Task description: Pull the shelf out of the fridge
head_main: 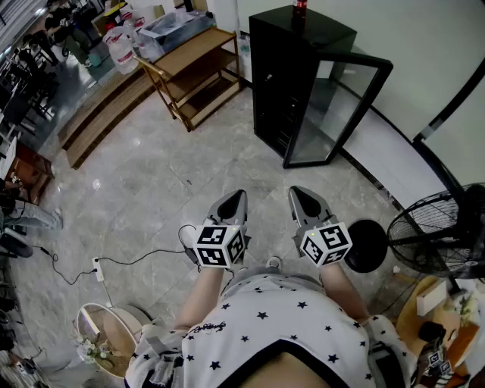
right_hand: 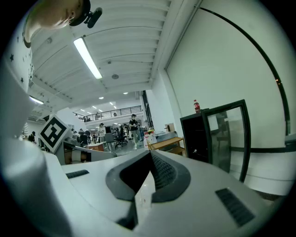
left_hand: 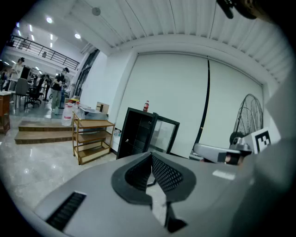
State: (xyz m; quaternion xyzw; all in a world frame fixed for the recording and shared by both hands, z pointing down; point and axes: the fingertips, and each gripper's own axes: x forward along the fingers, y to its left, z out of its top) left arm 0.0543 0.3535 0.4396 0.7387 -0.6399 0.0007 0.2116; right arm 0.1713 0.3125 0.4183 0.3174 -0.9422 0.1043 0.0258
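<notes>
A small black fridge [head_main: 292, 72] stands against the far wall with its glass door [head_main: 333, 114] swung open to the right. A cola bottle [head_main: 300, 9] stands on top of it. Its inside is dark and no shelf can be made out. The fridge [left_hand: 138, 134] also shows ahead in the left gripper view, and the fridge [right_hand: 203, 136] sits to the right in the right gripper view. My left gripper [head_main: 241, 195] and right gripper [head_main: 292, 190] are held side by side near the person's body, well short of the fridge. Both are shut with nothing between the tips.
A wooden shelf cart [head_main: 189, 68] with a plastic box and a jug stands left of the fridge. A black floor fan [head_main: 443, 231] is at the right. A white cable and power strip [head_main: 98, 267] lie on the tiled floor at the left. People stand far back.
</notes>
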